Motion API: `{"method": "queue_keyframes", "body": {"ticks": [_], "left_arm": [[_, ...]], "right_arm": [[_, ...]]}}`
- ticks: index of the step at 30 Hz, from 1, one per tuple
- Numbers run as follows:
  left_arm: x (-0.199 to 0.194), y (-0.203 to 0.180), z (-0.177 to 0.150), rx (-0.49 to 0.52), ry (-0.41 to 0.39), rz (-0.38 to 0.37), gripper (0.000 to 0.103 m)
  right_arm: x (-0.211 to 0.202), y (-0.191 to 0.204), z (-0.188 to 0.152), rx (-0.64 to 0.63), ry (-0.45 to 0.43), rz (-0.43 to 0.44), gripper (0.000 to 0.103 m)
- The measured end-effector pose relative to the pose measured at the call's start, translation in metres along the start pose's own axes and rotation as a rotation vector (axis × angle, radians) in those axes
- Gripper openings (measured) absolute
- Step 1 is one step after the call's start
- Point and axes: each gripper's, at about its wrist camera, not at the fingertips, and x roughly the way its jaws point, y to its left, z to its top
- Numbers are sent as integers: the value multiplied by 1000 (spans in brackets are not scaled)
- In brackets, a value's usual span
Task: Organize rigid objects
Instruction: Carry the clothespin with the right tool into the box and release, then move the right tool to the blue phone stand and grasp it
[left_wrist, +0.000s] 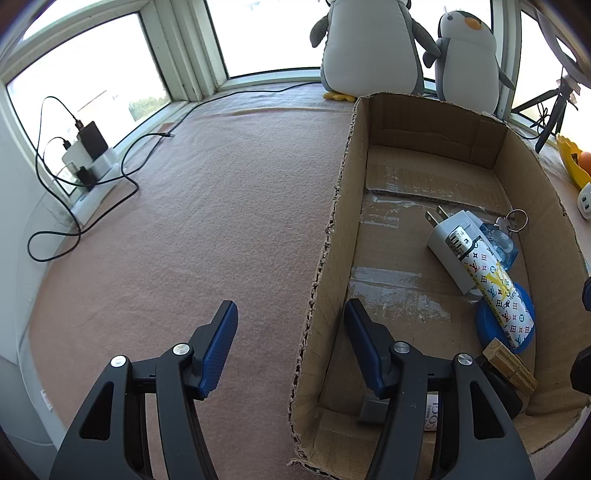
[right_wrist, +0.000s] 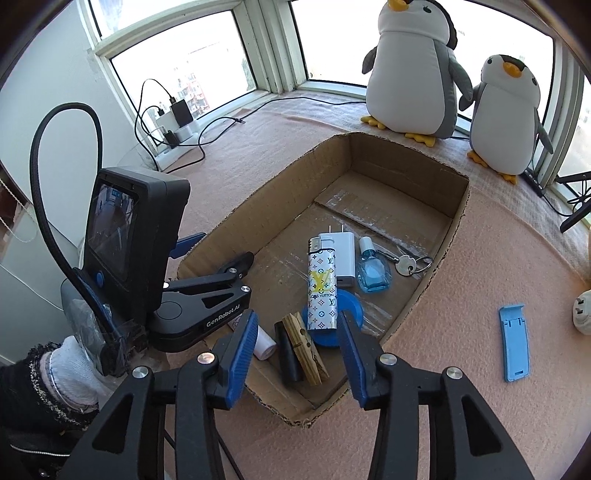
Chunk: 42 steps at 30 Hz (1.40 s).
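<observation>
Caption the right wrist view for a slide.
Open right gripper above box holding lighter, charger, bottle, keys.

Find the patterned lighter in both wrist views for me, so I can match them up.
Left wrist: patterned lighter lies right of centre, inside the cardboard box, slanting across the white charger and blue lid.
Right wrist: patterned lighter lies at centre, nearly upright in the picture, just beyond the right gripper.
Shared landmark: the white charger beside it.

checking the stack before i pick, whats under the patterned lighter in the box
The patterned lighter lies across a blue round lid at its lower end and against the white charger near its top. The lid's middle is covered, so anything beneath cannot be seen.
</observation>
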Motion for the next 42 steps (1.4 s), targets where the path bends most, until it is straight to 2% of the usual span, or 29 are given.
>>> {"method": "queue_keyframes", "body": {"ticks": [7,11,14,23,28,42], "left_arm": [[0,0,0,0,0,0,60],[0,0,0,0,0,0,60],[0,0,0,0,0,0,60],[0,0,0,0,0,0,60],[0,0,0,-1,0,0,60],[0,0,0,-1,0,1,60]], "right_arm": [[-8,-9,0,22,-19,-1,46],[-13,-13,1,26,-36,-11,56],[-20,-20,1,40,-52,-16,57],[-40,-67,-8,97,-77,-61,60],[-44,-101,-15,156,-67,-73,60],[-20,-171,-30,197,24,-188,60]]}}
